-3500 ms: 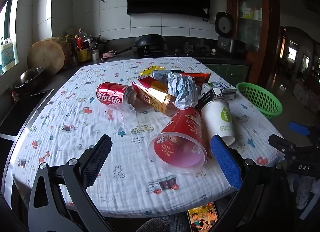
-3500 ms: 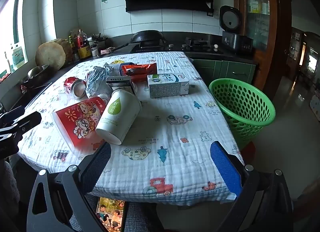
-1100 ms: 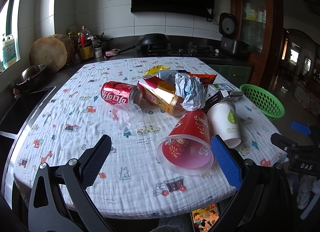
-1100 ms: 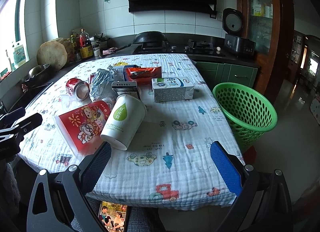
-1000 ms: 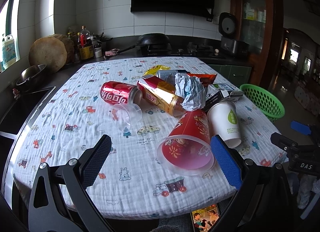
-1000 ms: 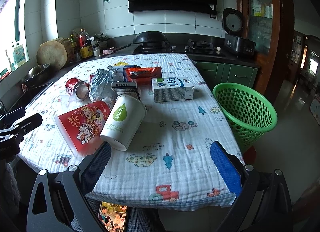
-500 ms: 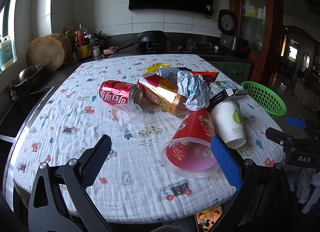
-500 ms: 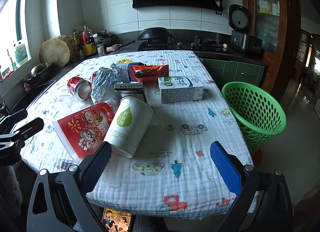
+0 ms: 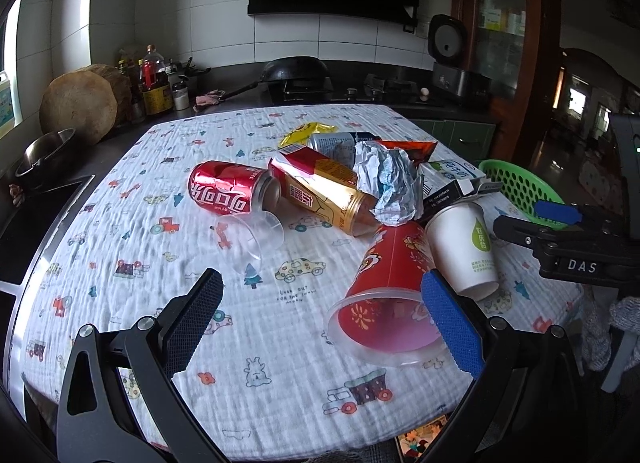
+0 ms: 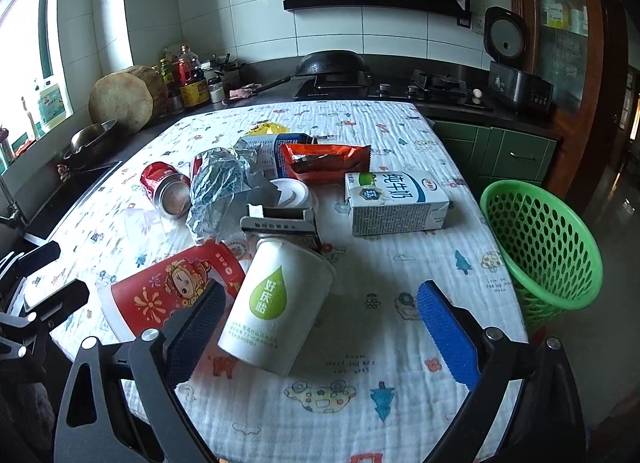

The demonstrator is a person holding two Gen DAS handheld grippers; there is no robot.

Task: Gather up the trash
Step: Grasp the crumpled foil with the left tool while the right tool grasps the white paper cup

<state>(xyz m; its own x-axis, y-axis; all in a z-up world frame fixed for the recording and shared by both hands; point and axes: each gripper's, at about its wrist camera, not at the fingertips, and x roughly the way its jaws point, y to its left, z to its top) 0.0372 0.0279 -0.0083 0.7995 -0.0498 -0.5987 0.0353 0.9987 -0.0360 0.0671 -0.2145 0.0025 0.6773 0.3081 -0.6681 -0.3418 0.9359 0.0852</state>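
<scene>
Trash lies on the patterned tablecloth (image 9: pixel 120 231): a red cola can (image 9: pixel 228 189), a clear plastic cup (image 9: pixel 250 237), a gold carton (image 9: pixel 324 195), crumpled foil (image 9: pixel 390 183), a red paper cup (image 9: pixel 384 295) and a white paper cup (image 10: pixel 276 303) on their sides, and a milk carton (image 10: pixel 394 201). A green basket (image 10: pixel 544 243) stands off the table's right edge. My left gripper (image 9: pixel 320 319) is open, its blue pad at the red cup's rim. My right gripper (image 10: pixel 316 327) is open around the white cup's base end.
A kitchen counter runs behind the table with a wok (image 10: pixel 332 61), bottles (image 10: pixel 188 75), a round wooden block (image 10: pixel 124 99) and a rice cooker (image 10: pixel 506 43). A sink with a metal bowl (image 9: pixel 44 153) lies left. An orange wrapper (image 10: pixel 326 157) and a dark box (image 10: pixel 280 223) lie mid-table.
Both grippers have moved forward over the table toward the trash. The right gripper has come up to the white cup, now between its fingers. No trash has moved.
</scene>
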